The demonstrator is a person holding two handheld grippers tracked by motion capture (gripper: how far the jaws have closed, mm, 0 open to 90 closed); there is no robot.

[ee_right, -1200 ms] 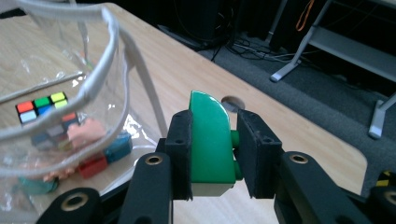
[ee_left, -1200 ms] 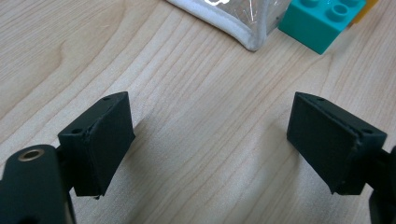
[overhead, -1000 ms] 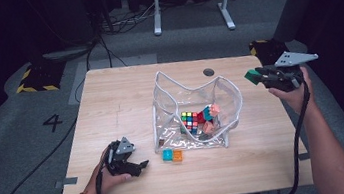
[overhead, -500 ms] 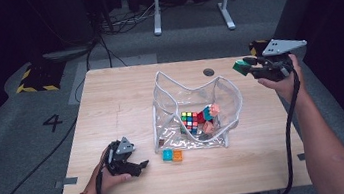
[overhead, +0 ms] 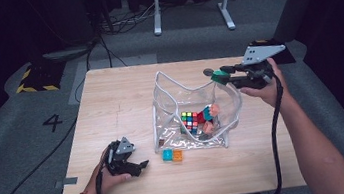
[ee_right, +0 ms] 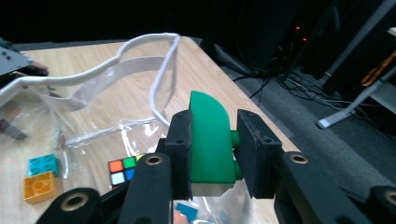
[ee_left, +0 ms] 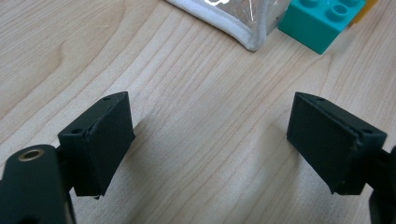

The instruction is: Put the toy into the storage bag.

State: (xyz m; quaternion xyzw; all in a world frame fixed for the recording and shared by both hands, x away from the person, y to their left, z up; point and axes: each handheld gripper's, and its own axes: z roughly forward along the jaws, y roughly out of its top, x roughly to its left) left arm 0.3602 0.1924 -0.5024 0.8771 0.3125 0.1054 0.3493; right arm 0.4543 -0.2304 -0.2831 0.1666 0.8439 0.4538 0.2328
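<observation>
Green block (ee_right: 211, 140) sits clamped in right tool (overhead: 218, 75), held above pouch (overhead: 190, 119).

High view: fixed, above the person's side, facing forward and down, far enough to take in the whole table (overhead: 110, 100) plus floor beyond. Left gripper view: very near the tabletop, looking along its jaws at the wood, with the clear bag (ee_left: 233, 21) corner and teal brick (ee_left: 322, 23) at the far edge. Right gripper view: higher up, looking across the bag's open rim, probably toward the table's left side. All three views share the bag (overhead: 189, 110) and the teal brick (ee_right: 43, 163); the two right-hand views also share the orange brick (ee_right: 39, 186).
</observation>
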